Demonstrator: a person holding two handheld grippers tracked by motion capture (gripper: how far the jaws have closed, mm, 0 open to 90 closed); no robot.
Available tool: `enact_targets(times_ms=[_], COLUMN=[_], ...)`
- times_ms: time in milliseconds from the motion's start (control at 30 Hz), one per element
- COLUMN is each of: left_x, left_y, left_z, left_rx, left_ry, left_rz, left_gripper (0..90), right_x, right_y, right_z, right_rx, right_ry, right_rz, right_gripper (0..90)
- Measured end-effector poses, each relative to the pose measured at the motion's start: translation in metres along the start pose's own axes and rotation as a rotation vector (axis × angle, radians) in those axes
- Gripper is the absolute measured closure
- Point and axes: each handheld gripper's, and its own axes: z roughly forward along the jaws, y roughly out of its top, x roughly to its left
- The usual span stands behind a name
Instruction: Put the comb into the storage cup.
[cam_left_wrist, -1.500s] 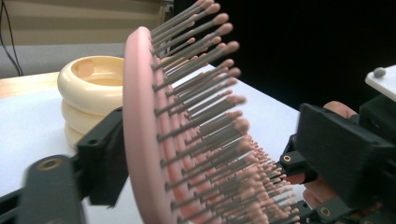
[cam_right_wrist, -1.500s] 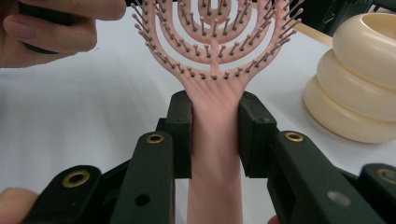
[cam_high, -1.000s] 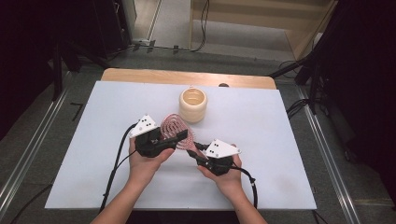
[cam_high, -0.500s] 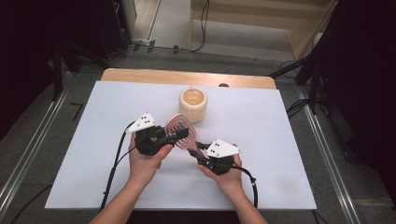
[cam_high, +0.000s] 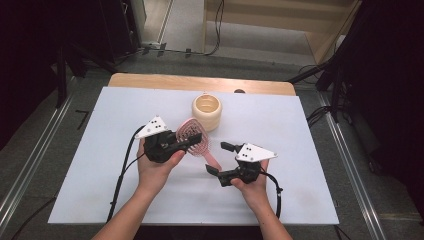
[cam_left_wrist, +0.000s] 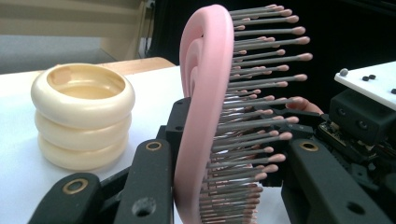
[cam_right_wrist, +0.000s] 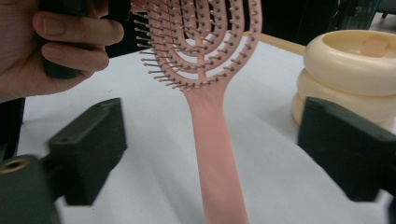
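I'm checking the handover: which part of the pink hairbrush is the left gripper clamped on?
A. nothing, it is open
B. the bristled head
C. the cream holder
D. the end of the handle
B: in the left gripper view the left gripper pinches the hairbrush across its head, bristles against one jaw.

The right tool (cam_right_wrist: 210, 154), just opened, frames the pink hairbrush (cam_right_wrist: 212, 140) handle without touching.

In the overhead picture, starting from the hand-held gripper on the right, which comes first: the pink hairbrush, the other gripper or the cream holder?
From the right hand-held gripper:
1. Pink hairbrush, handle tip just beside its open jaws.
2. Left hand-held gripper, clamped on the brush head, farther left.
3. Cream ringed holder, behind, toward the table's far edge.
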Motion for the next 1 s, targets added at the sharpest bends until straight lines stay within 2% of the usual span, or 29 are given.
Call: enact_targets(times_ms=[67,400,1000], left_x=[0.001,0.005,0.014], left_y=[0.002,0.007,0.020], left_z=[-0.001,-0.003,-0.011], left_rx=[0.000,0.002,0.000], left_ry=[0.007,0.015,0.031], left_rz=[0.004,0.012,0.034], left_gripper=[64.8,64.8,64.8], right_x=[-0.003,-0.011,-0.032], right_y=[0.000,-0.010,-0.036], right_z=[-0.005,-0.027,-0.064], right_rx=[-0.004,-0.023,-0.050], right_ry=[0.025,-0.051,-0.144], right_rz=[0.007,0.002,0.055], right_gripper=[0.0,0.0,0.0])
